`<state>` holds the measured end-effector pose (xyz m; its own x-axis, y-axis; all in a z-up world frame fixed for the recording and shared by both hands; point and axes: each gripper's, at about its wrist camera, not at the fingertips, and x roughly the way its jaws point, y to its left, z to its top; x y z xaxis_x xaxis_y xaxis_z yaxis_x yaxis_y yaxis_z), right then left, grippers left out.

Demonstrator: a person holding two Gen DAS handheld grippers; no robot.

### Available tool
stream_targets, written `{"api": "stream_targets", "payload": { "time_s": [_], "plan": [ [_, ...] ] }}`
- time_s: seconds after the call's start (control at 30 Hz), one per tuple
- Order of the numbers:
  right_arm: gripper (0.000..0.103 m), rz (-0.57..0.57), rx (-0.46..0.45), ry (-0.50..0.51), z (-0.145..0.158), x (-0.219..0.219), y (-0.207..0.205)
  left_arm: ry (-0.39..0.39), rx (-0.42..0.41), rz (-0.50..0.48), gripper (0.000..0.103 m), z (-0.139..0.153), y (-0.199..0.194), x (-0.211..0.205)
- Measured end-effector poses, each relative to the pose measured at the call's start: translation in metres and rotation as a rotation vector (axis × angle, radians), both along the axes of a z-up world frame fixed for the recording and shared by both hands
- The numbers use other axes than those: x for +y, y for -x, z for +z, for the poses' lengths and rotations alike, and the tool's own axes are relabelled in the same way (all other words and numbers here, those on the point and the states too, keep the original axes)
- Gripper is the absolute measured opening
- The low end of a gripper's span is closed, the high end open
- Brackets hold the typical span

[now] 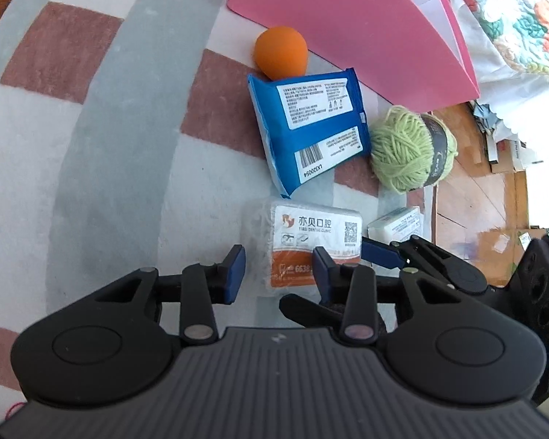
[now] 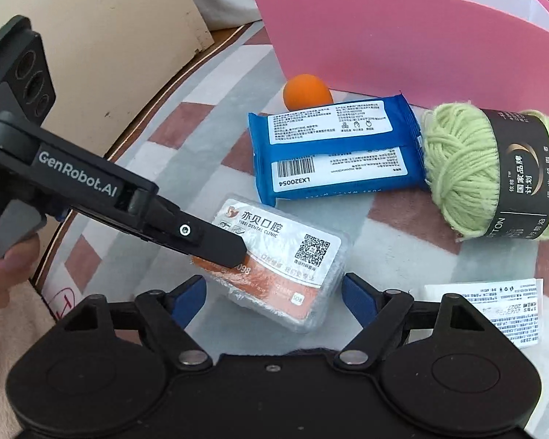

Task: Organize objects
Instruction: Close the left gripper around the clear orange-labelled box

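Observation:
A clear box with a white and orange dental-clinic label (image 1: 303, 241) (image 2: 285, 267) lies on the checked rug. My left gripper (image 1: 280, 270) is open, its fingers over the box's near end; it also shows in the right wrist view (image 2: 216, 247), resting on the box. My right gripper (image 2: 274, 298) is open, its fingers either side of the box's near end; its blue fingertip (image 1: 380, 252) shows in the left wrist view. Beyond lie a blue wipes pack (image 1: 311, 131) (image 2: 333, 150), an orange sponge ball (image 1: 281, 51) (image 2: 306, 91), a green yarn ball (image 1: 410, 148) (image 2: 494, 172) and a pink box (image 1: 355, 25) (image 2: 402, 44).
A small white labelled packet (image 1: 395, 225) (image 2: 508, 311) lies right of the clear box. Wooden floor and cardboard (image 1: 494, 190) lie past the rug's right edge. A floral quilt (image 1: 523, 11) hangs at the far right. A beige panel (image 2: 91, 36) stands left.

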<state>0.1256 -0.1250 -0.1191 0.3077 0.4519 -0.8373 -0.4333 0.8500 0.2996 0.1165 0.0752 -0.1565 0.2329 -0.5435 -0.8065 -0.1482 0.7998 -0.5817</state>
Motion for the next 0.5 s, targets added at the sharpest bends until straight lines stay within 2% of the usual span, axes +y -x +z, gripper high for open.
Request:
{"api": "stream_targets", "payload": {
  "time_s": [0.1,0.23,0.3,0.37,0.5],
  "plan": [
    [0.089,0.022,-0.028,0.025,-0.001,0.005,0.004,-0.016,-0.008,0.012,0.041,0.002,0.001,-0.003],
    [0.092,0.067,-0.099,0.079,-0.003,0.014,0.012,-0.102,-0.068,0.003,0.050,0.008,0.001,-0.008],
    [0.092,0.058,-0.132,0.077,-0.005,0.014,0.014,-0.132,-0.092,-0.025,0.050,0.011,0.001,-0.014],
    [0.092,0.061,-0.154,0.084,-0.004,0.013,0.016,-0.102,-0.079,-0.050,0.049,0.008,0.001,-0.019],
    [0.081,0.096,-0.194,0.151,-0.003,0.016,0.021,-0.130,-0.110,-0.072,0.049,0.012,0.004,-0.024]
  ]
}}
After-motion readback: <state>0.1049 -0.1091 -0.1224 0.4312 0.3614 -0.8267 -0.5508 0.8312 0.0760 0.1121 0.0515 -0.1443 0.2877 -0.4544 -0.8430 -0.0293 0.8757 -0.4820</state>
